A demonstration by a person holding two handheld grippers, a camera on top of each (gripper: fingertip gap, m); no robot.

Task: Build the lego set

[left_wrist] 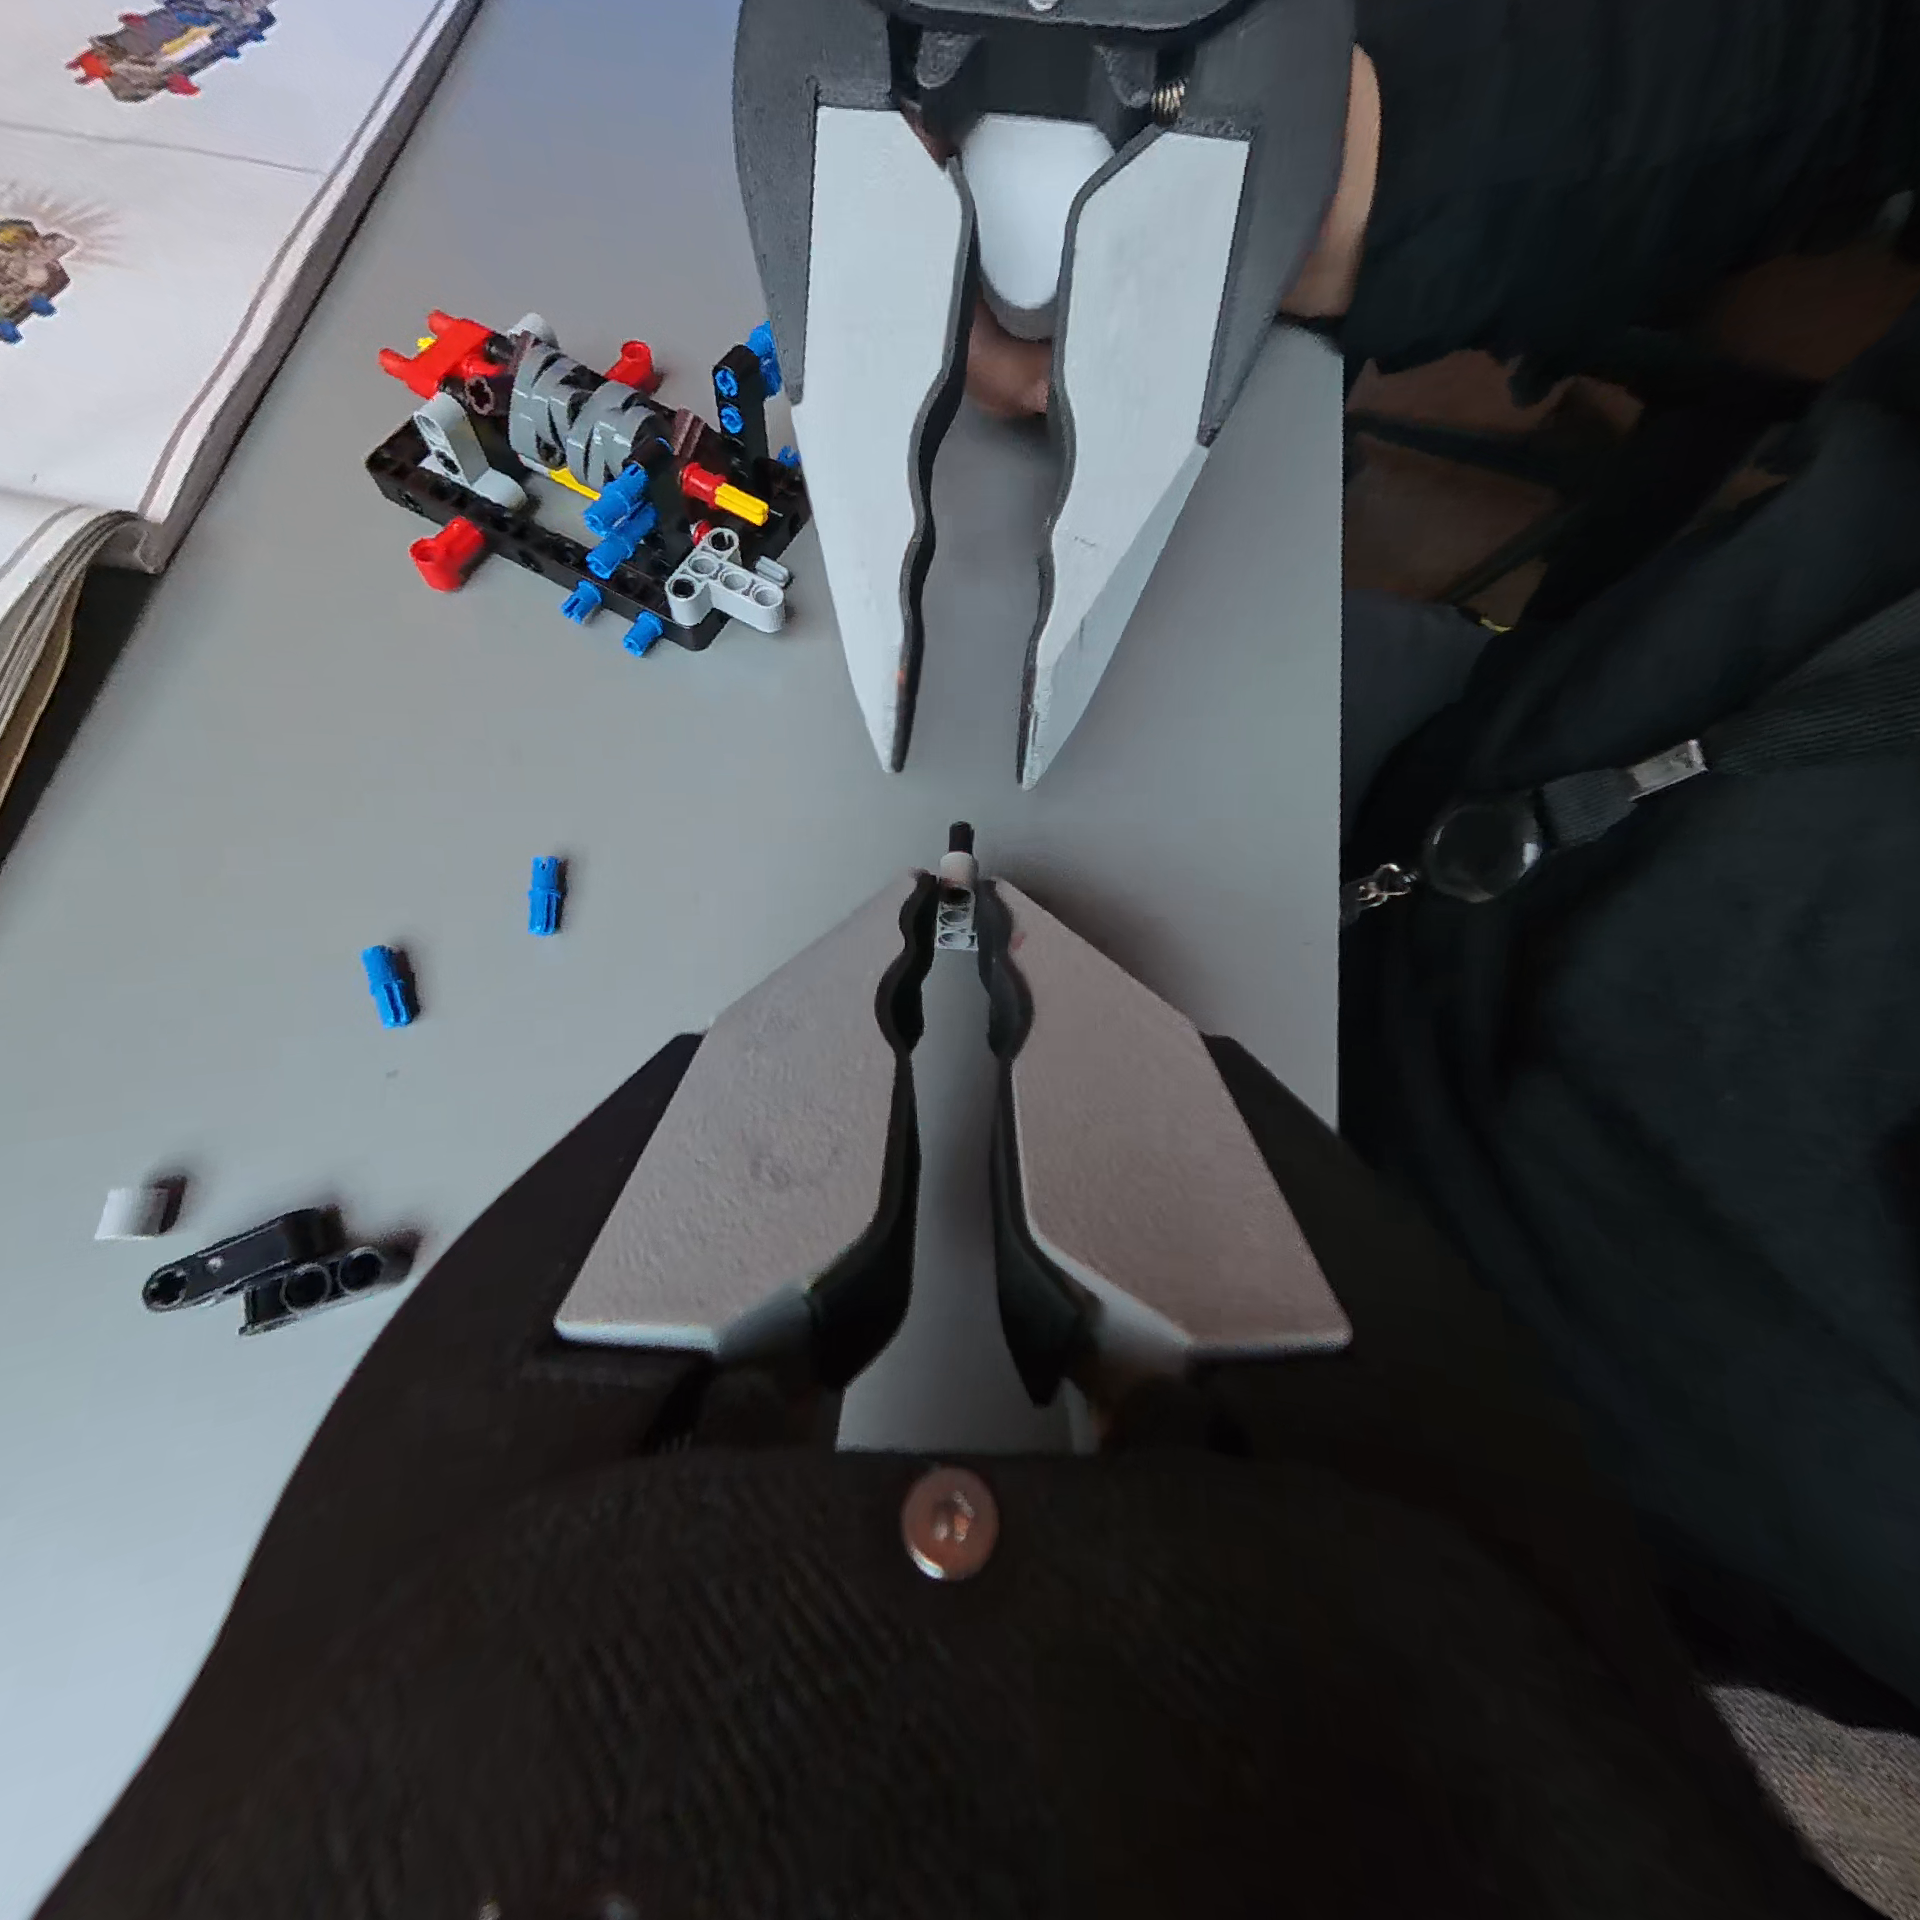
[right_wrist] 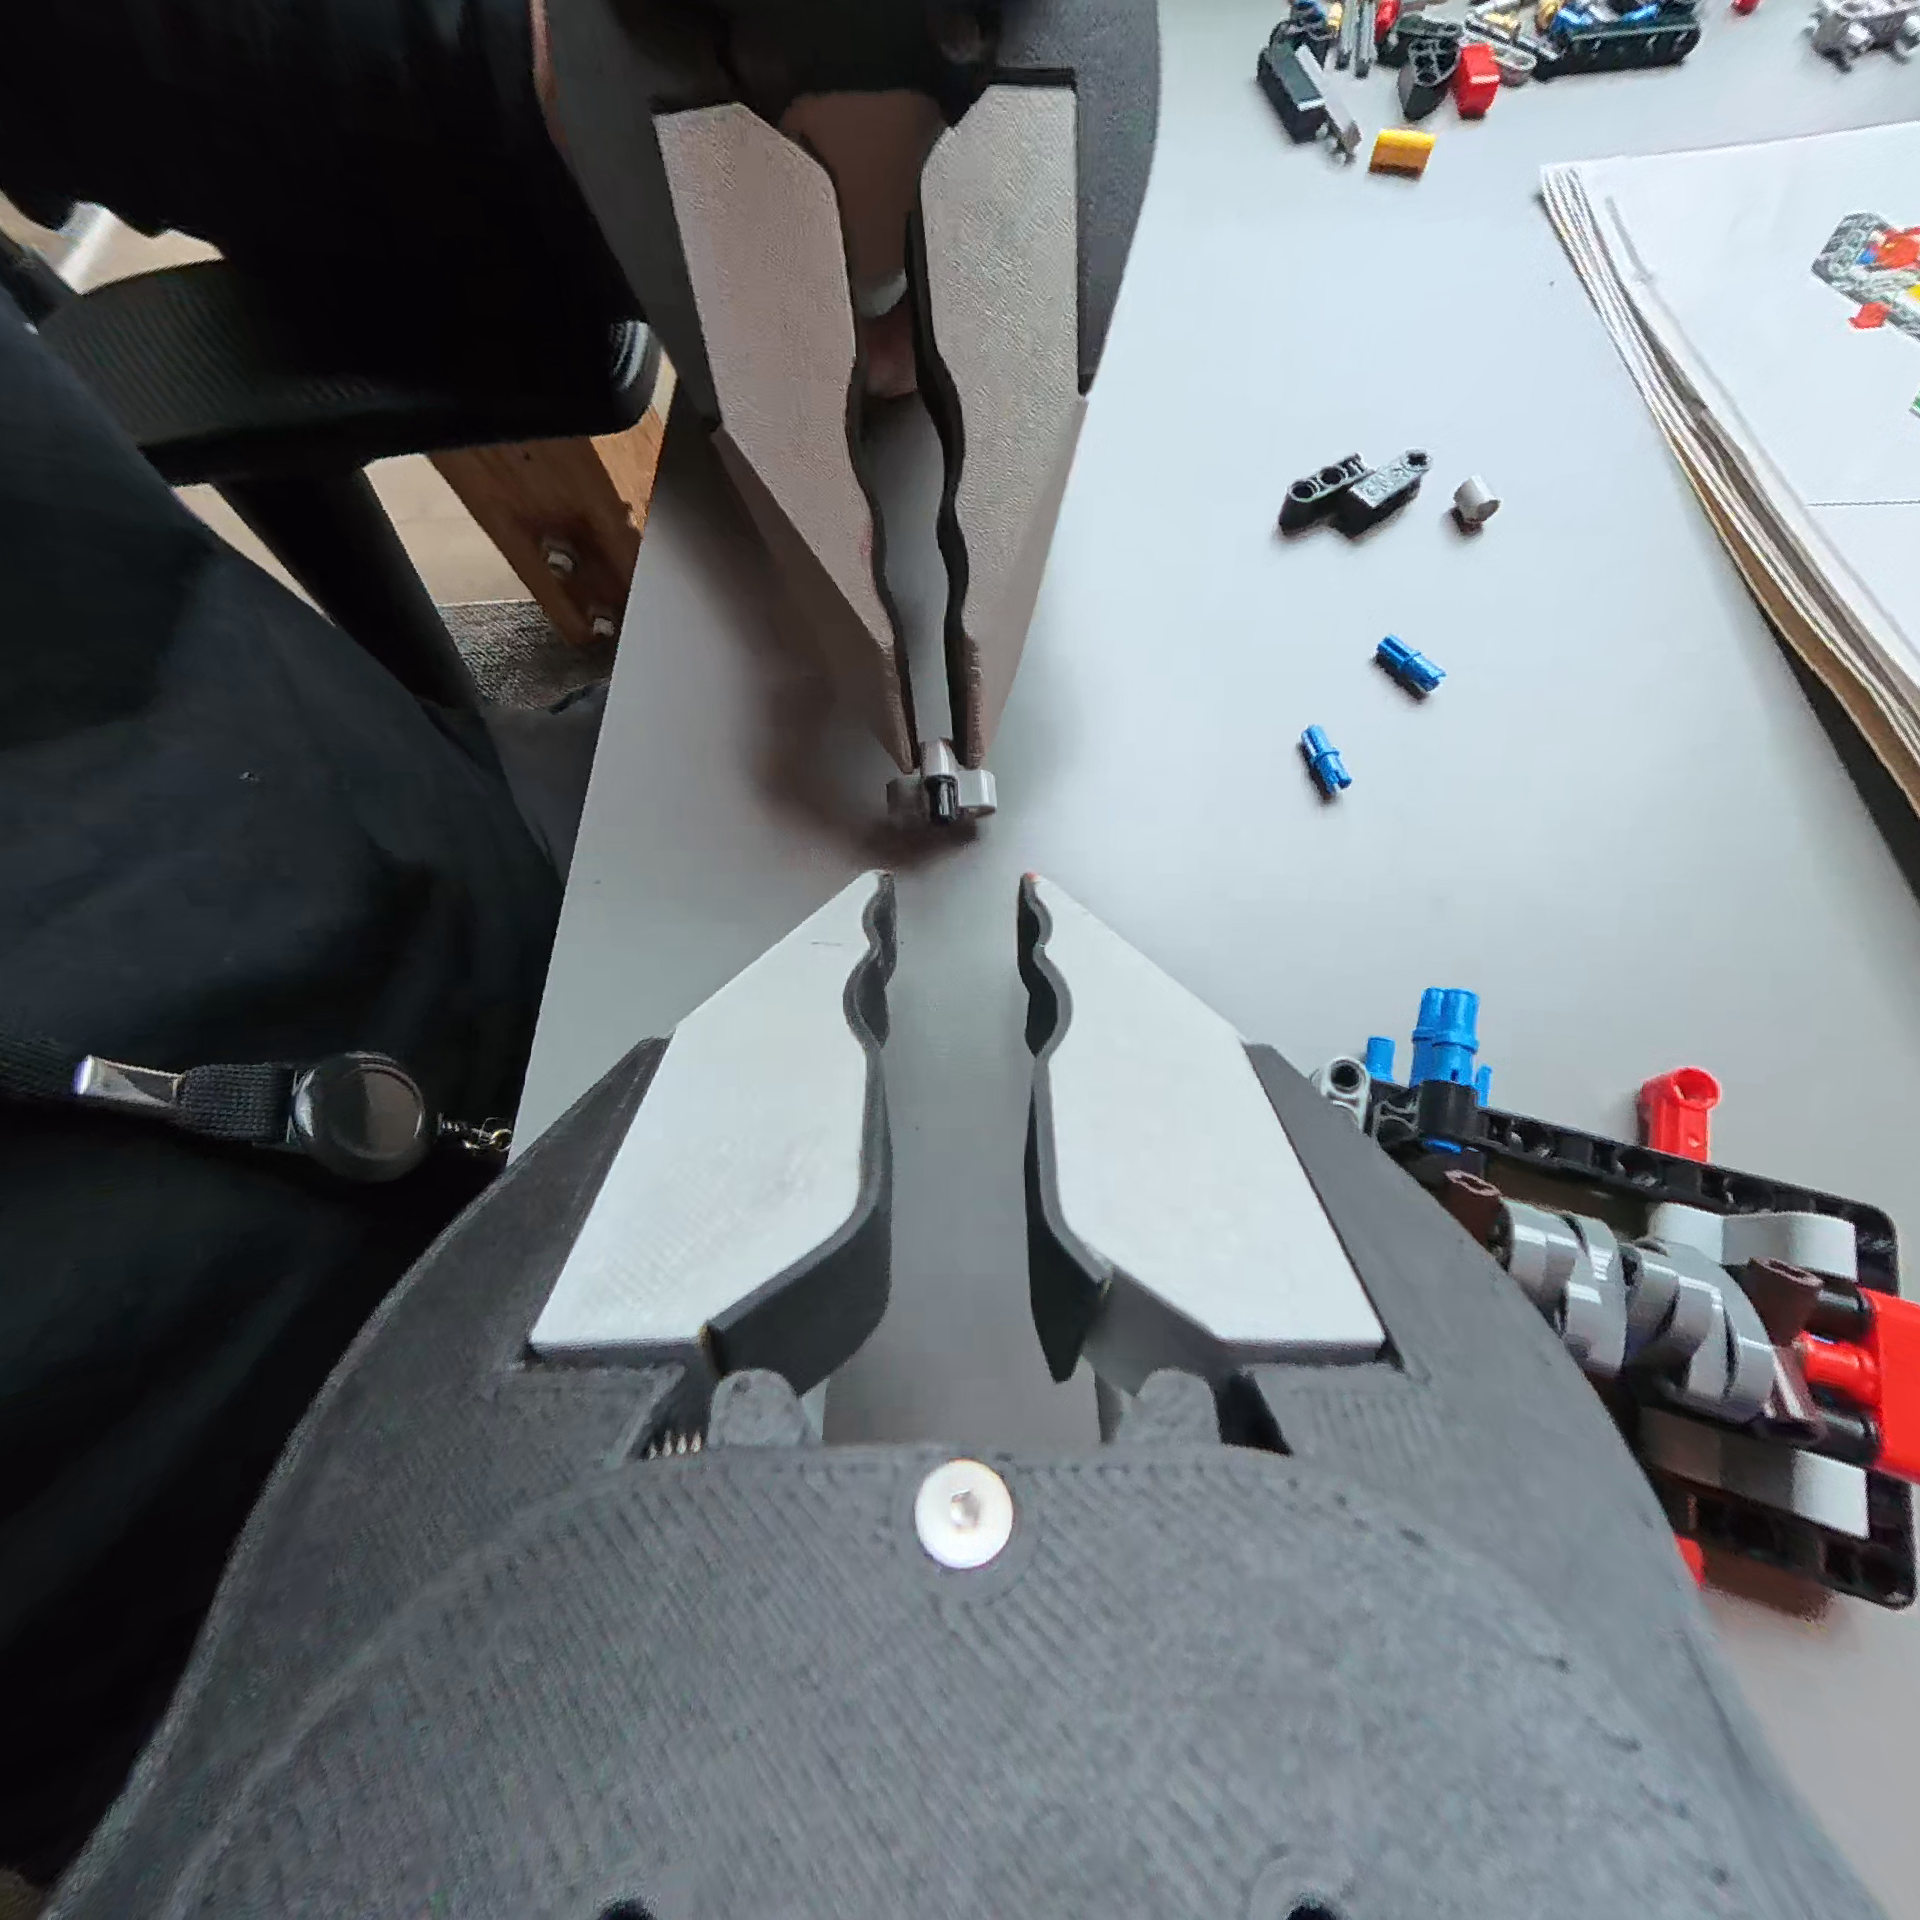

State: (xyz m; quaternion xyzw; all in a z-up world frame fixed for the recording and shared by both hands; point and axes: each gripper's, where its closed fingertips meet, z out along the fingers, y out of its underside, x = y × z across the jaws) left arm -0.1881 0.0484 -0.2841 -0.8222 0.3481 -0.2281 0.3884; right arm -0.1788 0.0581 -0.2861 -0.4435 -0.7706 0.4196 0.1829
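My left gripper (left_wrist: 956, 883) is shut on a small grey connector piece (left_wrist: 956, 914) with a black pin (left_wrist: 960, 834) sticking out of its front; it also shows in the right wrist view (right_wrist: 940, 790). My right gripper (right_wrist: 954, 883) is open and empty, its tips facing the held piece a short way off; in the left wrist view it is the gripper (left_wrist: 961, 774) pointing down from the top. The partly built model (left_wrist: 592, 488), a black frame with grey gears, red and blue pins, lies on the grey table (left_wrist: 312, 779); it also shows beside my right gripper (right_wrist: 1662, 1299).
Two loose blue pins (left_wrist: 545, 894) (left_wrist: 390, 985), black connector parts (left_wrist: 275, 1273) and a small grey bush (left_wrist: 140, 1210) lie on the table. An open instruction booklet (left_wrist: 125, 260) lies at the far left. A pile of loose parts (right_wrist: 1455, 62) lies beyond. A person in black sits at the table edge (left_wrist: 1338, 935). Both grippers' tips are close together, under 4 cm apart. The small grey bush (left_wrist: 140, 1210) is about 15 centimeters from both grippers' fingertips. Seen from the right wrist view (right_wrist: 1478, 504) as well.
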